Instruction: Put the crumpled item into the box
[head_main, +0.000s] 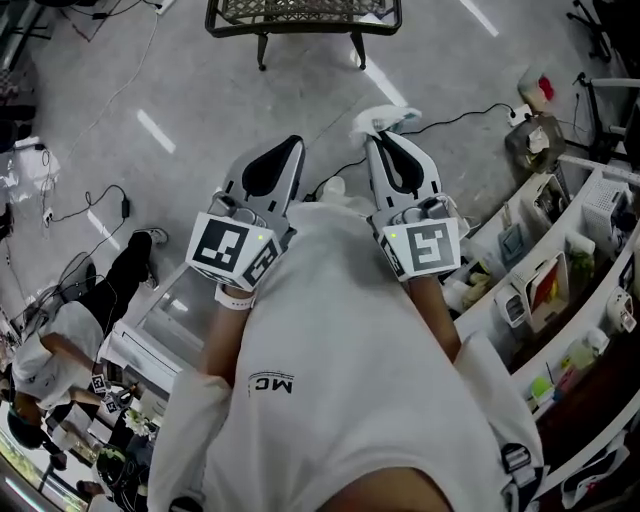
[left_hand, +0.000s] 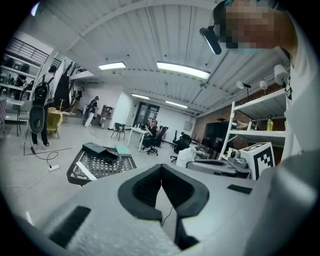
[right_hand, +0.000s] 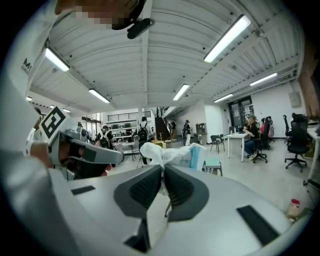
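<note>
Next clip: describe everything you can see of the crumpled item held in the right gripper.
The crumpled item is a small white wad, thin and wrinkled like tissue or soft film, with a pale blue patch on one side. The right gripper has its jaws closed on the wad's lower part, and the bunched rest sticks out beyond the jaw tips. It is held in the air above the floor, and only the jaws touch it.

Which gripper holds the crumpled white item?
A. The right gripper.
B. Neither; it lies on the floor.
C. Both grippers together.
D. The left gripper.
A: in the right gripper view the right gripper has its jaws shut on the crumpled white item, while the left gripper has its jaws together with nothing between them.
</note>
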